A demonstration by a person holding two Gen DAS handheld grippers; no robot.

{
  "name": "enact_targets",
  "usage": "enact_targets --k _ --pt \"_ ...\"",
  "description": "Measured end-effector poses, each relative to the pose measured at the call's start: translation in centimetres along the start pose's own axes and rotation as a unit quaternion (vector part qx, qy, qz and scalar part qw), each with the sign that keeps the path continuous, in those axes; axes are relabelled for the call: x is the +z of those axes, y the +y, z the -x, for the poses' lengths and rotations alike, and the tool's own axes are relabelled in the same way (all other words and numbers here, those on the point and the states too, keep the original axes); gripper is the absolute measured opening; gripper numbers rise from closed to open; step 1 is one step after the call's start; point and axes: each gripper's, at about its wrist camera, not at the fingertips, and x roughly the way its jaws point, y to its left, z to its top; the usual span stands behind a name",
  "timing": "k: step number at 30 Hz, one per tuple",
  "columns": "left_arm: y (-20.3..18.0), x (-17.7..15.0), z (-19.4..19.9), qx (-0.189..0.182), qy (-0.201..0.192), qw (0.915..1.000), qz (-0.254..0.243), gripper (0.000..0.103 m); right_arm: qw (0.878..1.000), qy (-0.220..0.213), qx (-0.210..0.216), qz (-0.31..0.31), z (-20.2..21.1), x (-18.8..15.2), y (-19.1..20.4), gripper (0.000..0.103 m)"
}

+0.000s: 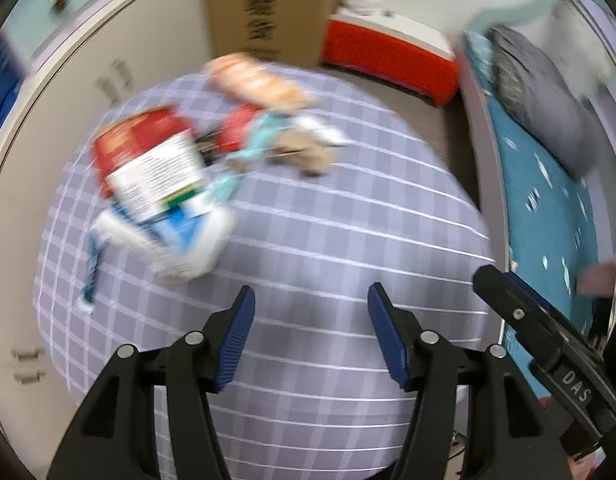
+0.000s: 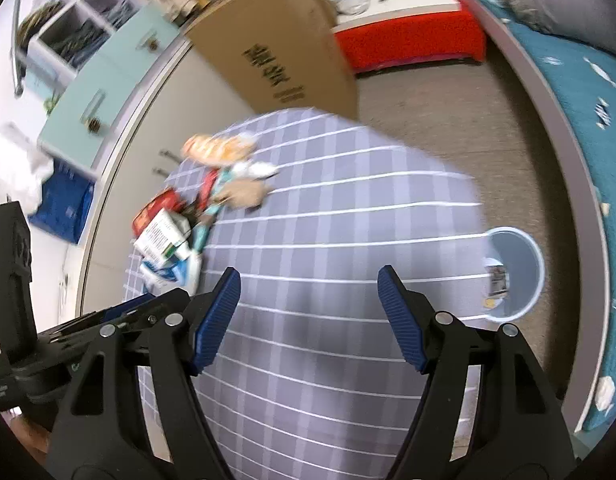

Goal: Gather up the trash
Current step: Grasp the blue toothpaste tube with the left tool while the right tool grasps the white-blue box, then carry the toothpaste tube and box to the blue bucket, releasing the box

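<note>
A pile of trash lies on a table with a grey checked cloth point(image 1: 328, 240): a red and white carton point(image 1: 152, 160), a blue and white packet point(image 1: 180, 240), an orange snack bag point(image 1: 256, 80) and crumpled brown paper point(image 1: 308, 152). My left gripper point(image 1: 311, 312) is open and empty above the cloth, short of the pile. My right gripper point(image 2: 308, 300) is open and empty over the cloth point(image 2: 328, 240); the pile point(image 2: 176, 236) lies to its far left. A light blue bin point(image 2: 516, 272) stands on the floor at the table's right edge, with some scraps inside.
A tall cardboard box point(image 2: 276, 40) leans behind the table. A red and white box point(image 2: 412, 36) sits on the floor at the back. A bed with a teal cover point(image 2: 580, 120) runs along the right. Cabinets point(image 2: 148, 120) stand on the left.
</note>
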Motion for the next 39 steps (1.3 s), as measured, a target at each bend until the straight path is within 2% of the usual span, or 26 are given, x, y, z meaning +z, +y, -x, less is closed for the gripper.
enact_targets --k 3,9,13,16,18,21,25,26,31,39 --pt "5.2 0.1 -0.2 0.013 0.002 0.9993 0.035 0.058 1.000 0.011 0.006 0.015 -2.4 -0.3 3.5 0.070" --pt "14.0 0.1 -0.7 0.043 0.007 0.9964 0.073 0.058 0.998 0.038 0.016 0.054 -7.3 -1.4 10.0 0.070" --pt "18.4 -0.1 -2.2 0.069 0.027 0.9940 0.081 0.058 0.994 0.061 0.020 0.085 -10.7 -2.6 13.7 0.070" --pt "20.7 -0.2 -3.8 0.069 0.041 0.9937 0.078 0.058 0.991 0.073 0.020 0.108 -12.8 -3.0 15.8 0.070" --pt "21.7 -0.3 -4.5 0.068 0.045 0.9940 0.073 0.057 0.989 0.076 0.019 0.124 -13.7 -3.0 17.0 0.070" --pt "22.6 -0.2 -5.9 0.051 0.058 0.9946 0.069 0.046 0.984 0.086 0.018 0.156 -15.2 -3.2 18.7 0.061" --pt "22.6 0.2 -6.4 0.044 0.058 0.9963 0.046 0.026 0.980 0.108 0.016 0.168 -17.0 -3.4 19.5 0.046" --pt "22.4 0.3 -6.4 0.048 0.056 0.9965 0.038 0.015 0.979 0.114 0.021 0.167 -17.3 -3.5 19.6 0.044" --pt "22.0 0.4 -5.1 0.036 0.049 0.9976 0.034 0.009 0.977 0.131 0.045 0.160 -17.2 -3.5 19.9 0.029" --pt "19.7 -0.5 0.1 0.007 0.012 0.9996 0.025 0.009 0.981 0.141 0.116 0.067 -13.7 -3.3 17.3 0.021"
